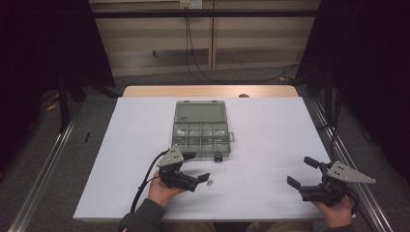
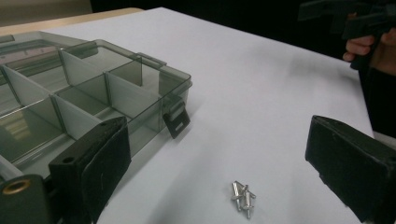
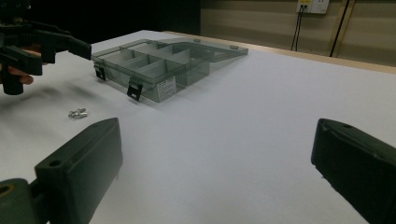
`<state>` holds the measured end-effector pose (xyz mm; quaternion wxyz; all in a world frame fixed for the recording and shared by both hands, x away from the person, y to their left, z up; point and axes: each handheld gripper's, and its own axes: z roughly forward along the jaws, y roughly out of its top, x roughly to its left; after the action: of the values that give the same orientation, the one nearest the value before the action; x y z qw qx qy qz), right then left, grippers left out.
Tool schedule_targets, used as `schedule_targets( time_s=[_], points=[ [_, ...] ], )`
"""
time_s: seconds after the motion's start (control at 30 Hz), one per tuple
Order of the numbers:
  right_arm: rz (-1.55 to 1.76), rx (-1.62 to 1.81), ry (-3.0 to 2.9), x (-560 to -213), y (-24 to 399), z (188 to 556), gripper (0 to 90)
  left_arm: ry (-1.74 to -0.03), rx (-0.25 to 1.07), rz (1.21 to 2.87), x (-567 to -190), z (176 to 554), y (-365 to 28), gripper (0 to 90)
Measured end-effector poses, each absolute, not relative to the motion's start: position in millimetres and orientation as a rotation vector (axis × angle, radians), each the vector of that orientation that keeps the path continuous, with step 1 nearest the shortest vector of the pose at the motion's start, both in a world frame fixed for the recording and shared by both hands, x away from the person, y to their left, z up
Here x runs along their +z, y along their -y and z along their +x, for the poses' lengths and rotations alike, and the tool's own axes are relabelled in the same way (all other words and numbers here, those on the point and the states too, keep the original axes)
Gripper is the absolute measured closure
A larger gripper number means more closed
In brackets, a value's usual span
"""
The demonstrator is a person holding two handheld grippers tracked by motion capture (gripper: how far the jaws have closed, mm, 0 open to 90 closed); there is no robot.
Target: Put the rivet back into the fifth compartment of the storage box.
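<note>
Left gripper (image 1: 198, 166) has its jaws spread wide, nothing in them, right by a tiny pile of metal screws (image 2: 243, 194) near the compartment box (image 1: 201, 134). Box sits open mid-table (image 1: 270, 125); contents too blurry to make out. Right gripper (image 1: 302, 172) is wide open and empty too, near right corner, hand cut off.

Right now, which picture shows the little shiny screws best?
The left gripper view: the screws lie close, between the left tool's open jaws, so single pieces show. The right gripper view shows them as a small, far pile. The high view shows a tiny speck near the left tool.
</note>
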<state>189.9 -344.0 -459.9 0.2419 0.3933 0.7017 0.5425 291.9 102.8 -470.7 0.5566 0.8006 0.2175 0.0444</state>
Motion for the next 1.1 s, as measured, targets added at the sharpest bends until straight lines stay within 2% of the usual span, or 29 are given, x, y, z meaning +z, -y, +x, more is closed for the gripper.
schedule_targets(
  time_s=[0.2,0.23,0.33,0.43,0.47,0.6,0.63,0.67,0.77,0.87,0.97,1.1],
  points=[
    [1.076,1.484,-1.918,-460,344,190,1.9,-0.509,0.093,1.944,-473,292,-98,10.4],
    [1.078,1.483,-1.917,-460,344,190,1.9,-0.505,0.08,1.946,-473,292,-97,14.6],
    [1.079,1.484,-1.917,-460,345,190,1.9,-0.51,0.077,1.983,-473,292,-94,17.1],
    [1.077,1.482,-1.92,-460,344,189,2.0,-0.531,0.061,2.022,-473,292,-92,24.9],
    [1.077,1.482,-1.92,-460,344,189,2.0,-0.537,0.058,2.035,-473,292,-91,24.9],
    [1.079,1.48,-1.919,-460,345,190,2.0,-0.595,0.014,2.078,-474,293,-90,37.5],
    [1.085,1.478,-1.921,-460,345,189,2.0,-0.602,0.001,2.095,-473,293,-90,46.9],
    [1.085,1.478,-1.921,-460,345,189,2.0,-0.607,-0.001,2.102,-474,293,-90,46.9],
    [1.084,1.475,-1.923,-460,345,189,2.1,-0.638,-0.026,2.129,-474,294,-88,57.6],
    [1.077,1.475,-1.923,-460,345,190,2.1,-0.648,-0.052,2.153,-475,293,-83,62.1],
    [1.084,1.474,-1.924,-460,345,189,2.1,-0.642,-0.055,2.176,-476,293,-80,71.1],
    [1.078,1.475,-1.924,-460,345,189,2.1,-0.644,-0.07,2.187,-477,294,-78,74.4]
  ],
)
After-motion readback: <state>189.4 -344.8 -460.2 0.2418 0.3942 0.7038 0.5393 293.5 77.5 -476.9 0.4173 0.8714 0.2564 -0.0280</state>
